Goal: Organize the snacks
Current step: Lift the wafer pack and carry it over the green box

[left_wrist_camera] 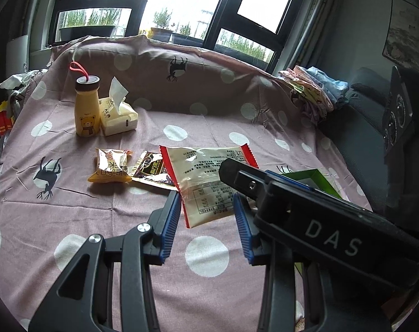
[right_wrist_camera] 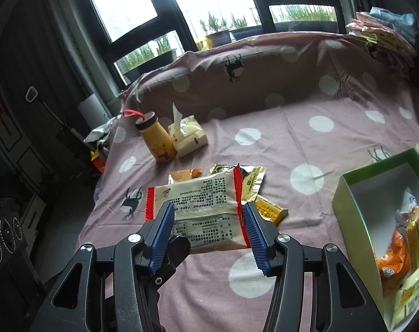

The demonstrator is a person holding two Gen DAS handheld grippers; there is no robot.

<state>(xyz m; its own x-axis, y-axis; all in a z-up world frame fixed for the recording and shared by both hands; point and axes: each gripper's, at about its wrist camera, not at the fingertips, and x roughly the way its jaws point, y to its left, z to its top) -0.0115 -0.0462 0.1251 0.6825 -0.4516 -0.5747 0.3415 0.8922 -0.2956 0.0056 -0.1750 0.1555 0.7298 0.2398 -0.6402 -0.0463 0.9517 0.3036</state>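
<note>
Clutter sits all round on the polka-dot sheet (right_wrist_camera: 306, 138): a yellow bear bottle (left_wrist_camera: 86, 110) with a red loop and a tissue pack (left_wrist_camera: 118, 116) stand together at the back, well clear, and a green box (right_wrist_camera: 375, 207) on the right already holds orange and yellow packets. Front and centre, the cream snack packet (right_wrist_camera: 206, 210) with red crimped ends is off the sheet, back side up, dense printed text and a table on it too small to read. Right gripper (right_wrist_camera: 209, 229) has its blue fingers spread either side of it; whether they press it I cannot tell. Left gripper (left_wrist_camera: 206, 221) fingers are fairly narrow around the packet's lower corner, contact unclear, with the other gripper's body, lettered "DAS", crossing in front. Behind lie a golden puffed packet (left_wrist_camera: 111, 168) and a dark foil sachet (left_wrist_camera: 151, 171).
</note>
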